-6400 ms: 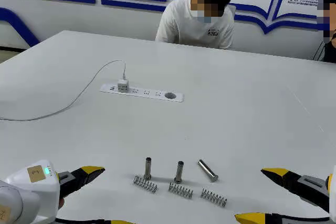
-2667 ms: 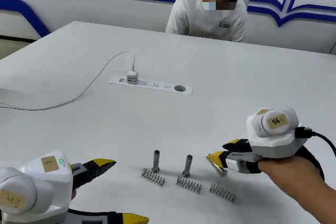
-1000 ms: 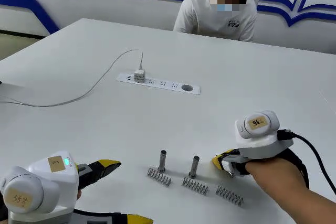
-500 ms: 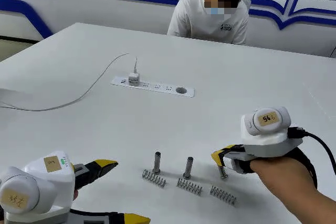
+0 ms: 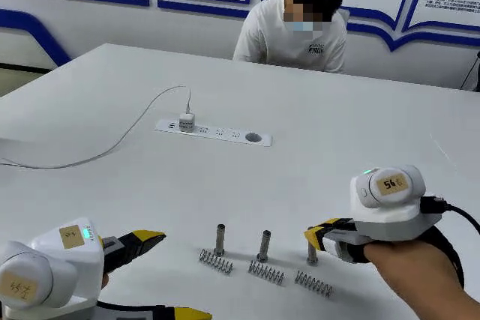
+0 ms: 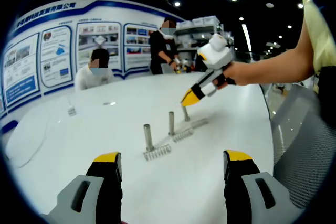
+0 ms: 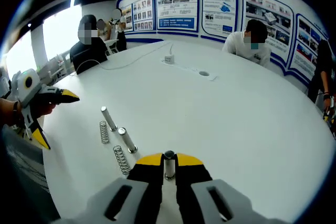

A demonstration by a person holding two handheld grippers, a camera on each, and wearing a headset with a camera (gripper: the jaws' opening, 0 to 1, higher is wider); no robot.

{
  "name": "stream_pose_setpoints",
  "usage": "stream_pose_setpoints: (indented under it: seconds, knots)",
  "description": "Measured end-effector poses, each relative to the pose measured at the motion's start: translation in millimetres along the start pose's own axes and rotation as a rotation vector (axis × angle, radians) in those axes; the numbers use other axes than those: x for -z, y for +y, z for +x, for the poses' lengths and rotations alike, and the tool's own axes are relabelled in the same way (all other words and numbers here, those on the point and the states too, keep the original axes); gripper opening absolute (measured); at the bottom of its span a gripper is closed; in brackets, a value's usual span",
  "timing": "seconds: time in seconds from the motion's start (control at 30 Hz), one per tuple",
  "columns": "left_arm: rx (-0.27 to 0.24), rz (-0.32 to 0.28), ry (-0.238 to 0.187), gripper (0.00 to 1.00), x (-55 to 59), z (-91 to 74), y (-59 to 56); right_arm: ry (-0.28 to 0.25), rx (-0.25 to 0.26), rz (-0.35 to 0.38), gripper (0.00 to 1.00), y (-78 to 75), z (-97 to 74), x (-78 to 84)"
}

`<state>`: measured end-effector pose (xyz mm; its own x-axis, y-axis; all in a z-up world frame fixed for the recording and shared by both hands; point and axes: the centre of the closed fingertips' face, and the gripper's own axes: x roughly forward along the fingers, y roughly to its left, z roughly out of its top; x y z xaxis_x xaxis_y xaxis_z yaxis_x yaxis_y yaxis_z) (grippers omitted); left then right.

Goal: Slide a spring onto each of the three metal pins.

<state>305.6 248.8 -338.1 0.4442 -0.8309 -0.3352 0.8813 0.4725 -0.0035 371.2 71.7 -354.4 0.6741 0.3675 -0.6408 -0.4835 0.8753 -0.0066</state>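
My right gripper point(image 5: 312, 234) is clenched on pin 3 point(image 5: 312, 255), upright on the table point(image 5: 337, 155) beside the 2 other pins point(image 5: 220, 239). I'd release slowly and straight so it doesn't topple. My left gripper point(image 6: 172, 159) gapes, idle. The 3 springs point(image 5: 266, 273) lie just before the pins.

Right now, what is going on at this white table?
A person works with a gripper in each hand. The right gripper is shut on one metal pin and holds it upright on the table. The two other pins stand upright beside it. The three springs lie flat in front of the pins, and none is on a pin yet. The left gripper is open and holds nothing.
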Motion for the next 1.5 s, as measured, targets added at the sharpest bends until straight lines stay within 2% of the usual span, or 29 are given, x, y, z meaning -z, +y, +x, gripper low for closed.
stream_pose_setpoints:
  seconds: [0.3,0.83,1.1,1.17,1.5]
  knots:
    - [0.008,0.006,-0.002,0.81,-2.4,0.8,-5.6,0.006,-0.004,-0.003,0.09,0.2,-5.3,5.6]
    - [0.009,0.009,-0.008,0.81,-5.2,1.9,-7.4,0.013,-0.016,-0.028,0.10,3.6,-6.8,8.2]
    - [0.009,0.009,-0.008,0.81,-4.8,1.5,-7.5,0.006,-0.016,-0.039,0.13,2.9,-16.5,12.3]
    - [0.010,0.009,-0.007,0.81,-4.7,1.5,-7.7,0.009,-0.022,-0.048,0.13,3.6,-19.4,16.1]
    - [0.016,0.010,-0.006,0.81,-4.9,3.8,-9.4,0.011,-0.119,-0.112,0.16,17.3,-27.3,34.8]
